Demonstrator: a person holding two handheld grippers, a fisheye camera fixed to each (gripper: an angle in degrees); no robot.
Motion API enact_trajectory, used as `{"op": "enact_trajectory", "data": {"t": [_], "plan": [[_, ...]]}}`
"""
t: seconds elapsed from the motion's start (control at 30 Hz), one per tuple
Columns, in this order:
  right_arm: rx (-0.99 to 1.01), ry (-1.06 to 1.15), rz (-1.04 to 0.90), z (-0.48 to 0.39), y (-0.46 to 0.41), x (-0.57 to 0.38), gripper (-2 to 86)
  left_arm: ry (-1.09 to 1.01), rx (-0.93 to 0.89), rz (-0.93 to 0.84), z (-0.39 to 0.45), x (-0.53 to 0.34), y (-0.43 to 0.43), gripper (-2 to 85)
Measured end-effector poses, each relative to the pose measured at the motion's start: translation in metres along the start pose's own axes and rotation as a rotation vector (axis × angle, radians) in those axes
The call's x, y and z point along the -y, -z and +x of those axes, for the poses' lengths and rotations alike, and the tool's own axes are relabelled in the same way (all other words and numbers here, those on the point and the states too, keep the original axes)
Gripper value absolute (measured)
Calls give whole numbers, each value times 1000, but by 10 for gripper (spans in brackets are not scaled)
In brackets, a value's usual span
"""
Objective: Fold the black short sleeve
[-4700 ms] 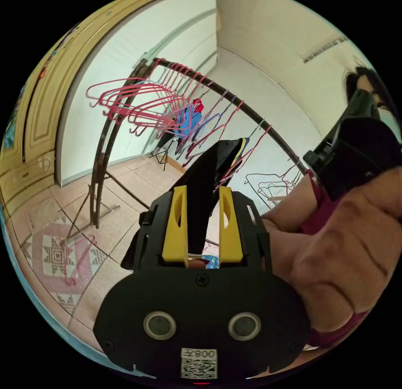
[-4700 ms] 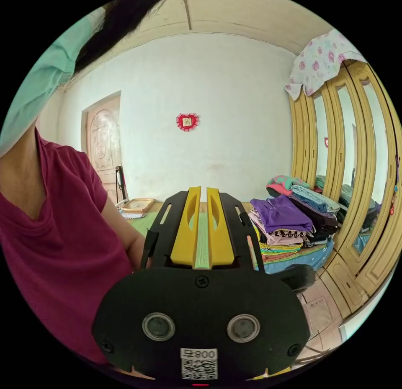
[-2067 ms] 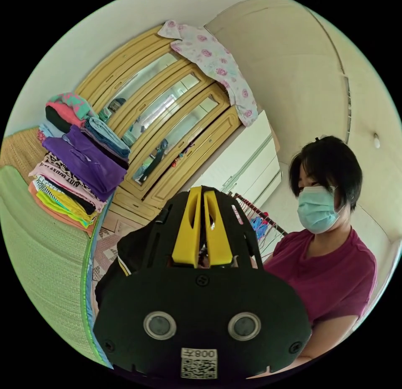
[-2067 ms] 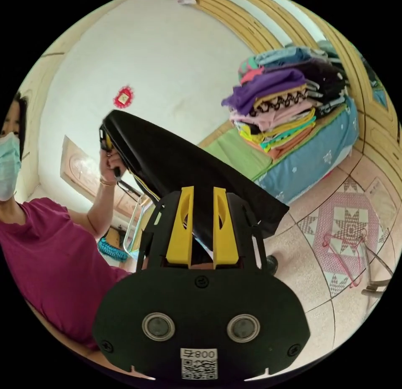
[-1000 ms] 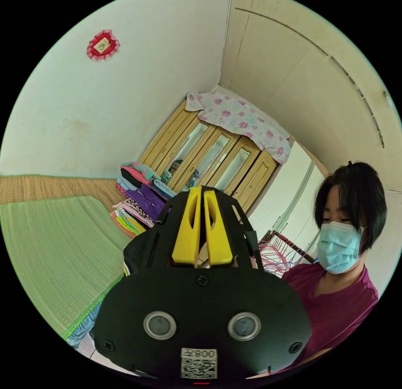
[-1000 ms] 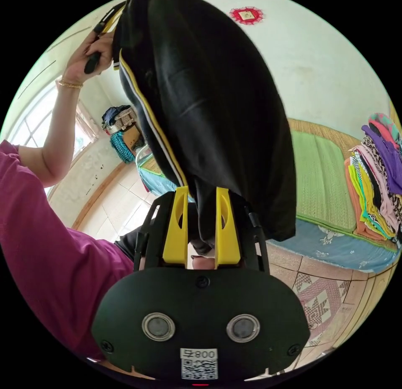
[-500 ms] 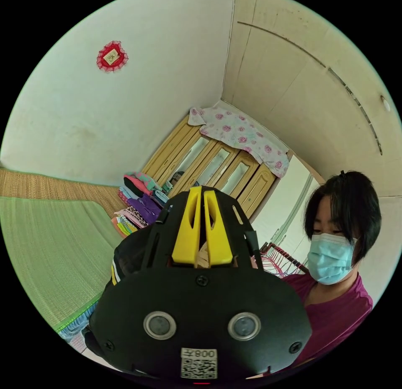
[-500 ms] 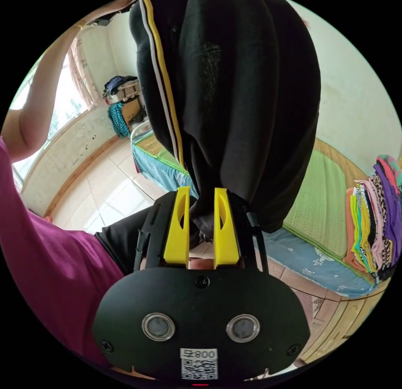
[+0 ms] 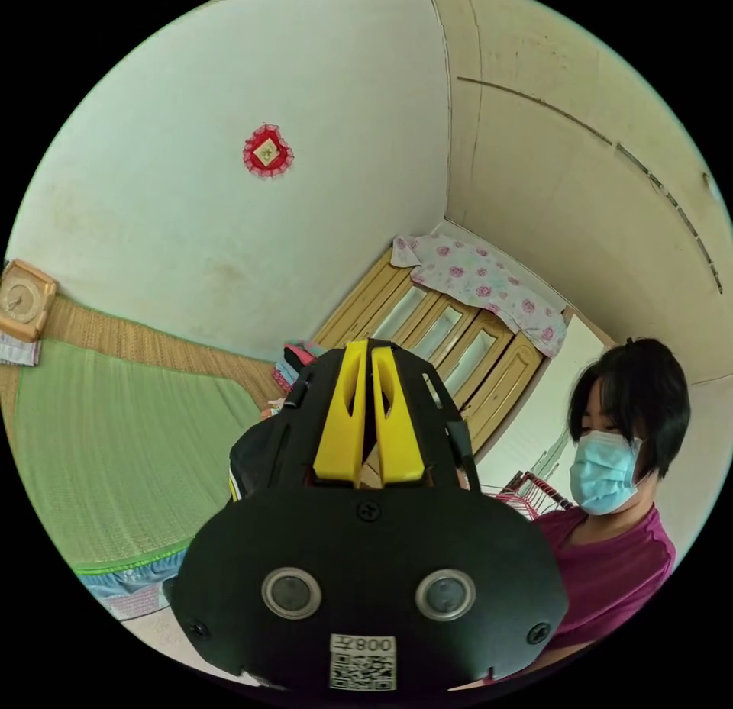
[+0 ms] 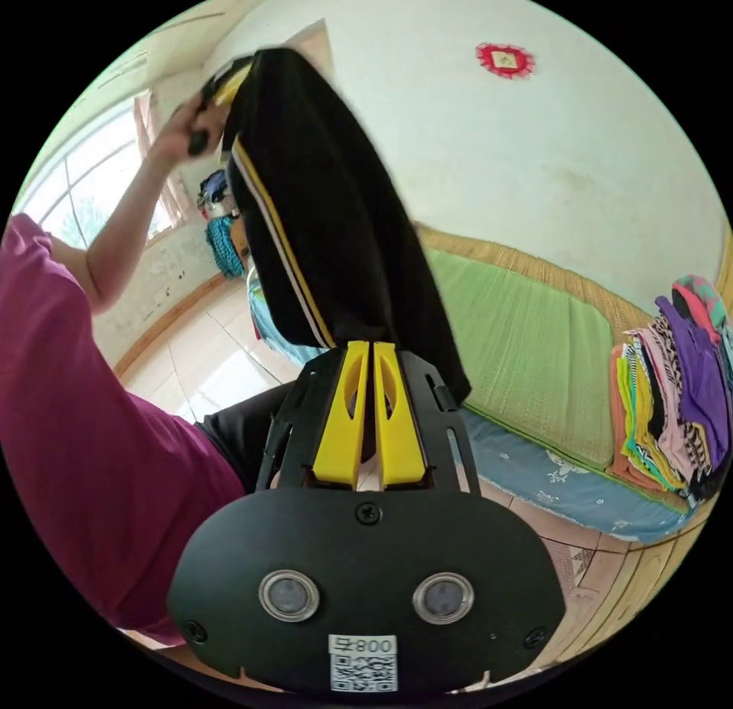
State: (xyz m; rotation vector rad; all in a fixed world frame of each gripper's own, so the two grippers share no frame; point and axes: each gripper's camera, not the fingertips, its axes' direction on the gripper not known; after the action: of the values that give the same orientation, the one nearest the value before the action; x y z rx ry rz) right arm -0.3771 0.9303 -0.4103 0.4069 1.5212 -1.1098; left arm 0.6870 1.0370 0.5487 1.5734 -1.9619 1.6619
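Note:
The black short sleeve, edged with a yellow and white stripe, hangs stretched in the air between both grippers. In the right gripper view, my right gripper is shut on its lower edge. The left gripper, in a raised hand, holds the garment's top corner at the upper left. In the left gripper view, my left gripper is shut with a thin dark strip of cloth between its jaws. A bulge of the black short sleeve shows just left of the jaws.
A bed with a green mat and blue sheet lies behind the garment. A stack of folded clothes stands at its right end, next to a yellow wardrobe. A person in a maroon shirt stands on the tiled floor.
The right gripper, empty 4.7 s ago, has taken the garment's lower edge, and its jaws have closed tighter in the last half second. The raised left hand has swung, pulling the garment out slanted.

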Motion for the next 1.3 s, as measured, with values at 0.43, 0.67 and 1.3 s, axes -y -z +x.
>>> {"op": "enact_trajectory", "data": {"t": [0.43,0.67,1.3], "plan": [[-125,-21,418,17,194,-16,4,-304,121,31,108,-121,169,3],[-182,64,623,-18,258,-20,5,-519,112,101,178,-180,213,3],[-301,140,530,61,128,129,7,-374,256,90,6,-207,83,4]]}}
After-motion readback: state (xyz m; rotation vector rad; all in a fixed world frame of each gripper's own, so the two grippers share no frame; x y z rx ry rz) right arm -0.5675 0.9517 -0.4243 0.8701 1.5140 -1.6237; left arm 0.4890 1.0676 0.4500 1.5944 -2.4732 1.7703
